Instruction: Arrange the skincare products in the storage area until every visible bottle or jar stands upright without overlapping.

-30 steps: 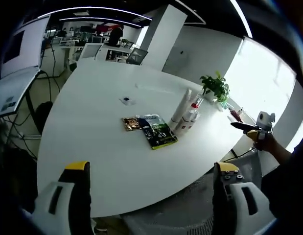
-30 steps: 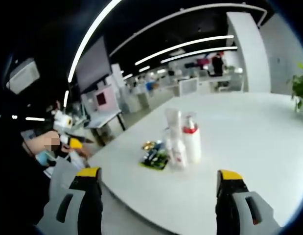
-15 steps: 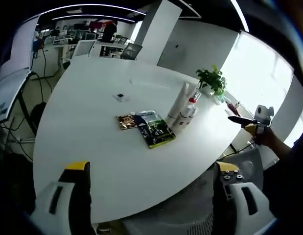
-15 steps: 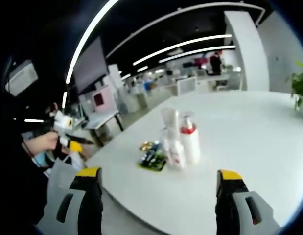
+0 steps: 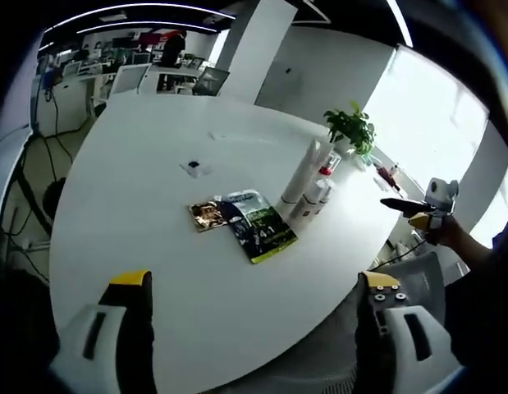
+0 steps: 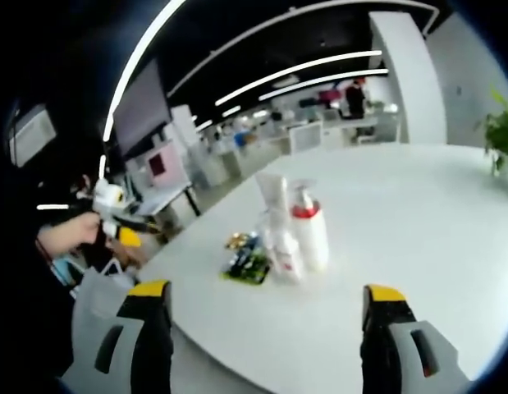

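Observation:
A cluster of white skincare bottles [image 5: 308,185] stands upright on the round white table [image 5: 155,222]; one has a red collar [image 5: 327,171]. In the right gripper view the same bottles [image 6: 290,232] stand close together, the pump bottle with the red collar [image 6: 308,234] at the right. A green sachet [image 5: 262,226] and a gold packet [image 5: 206,213] lie flat beside them. My left gripper [image 5: 254,324] is open, held well short of the table edge. Wide open too, my right gripper [image 6: 266,332] holds nothing. The right gripper [image 5: 430,205] also appears at the right of the left gripper view.
A potted green plant [image 5: 350,130] stands on the table behind the bottles. A small dark item [image 5: 194,167] lies mid-table. Office desks and chairs [image 5: 163,75] sit beyond the far edge. A person's hand holds the left gripper [image 6: 106,209] at the left of the right gripper view.
Both cameras have shifted slightly; the table and bottles sit a little lower and closer in the left gripper view. The bottles and packets have not moved. Both grippers stay open.

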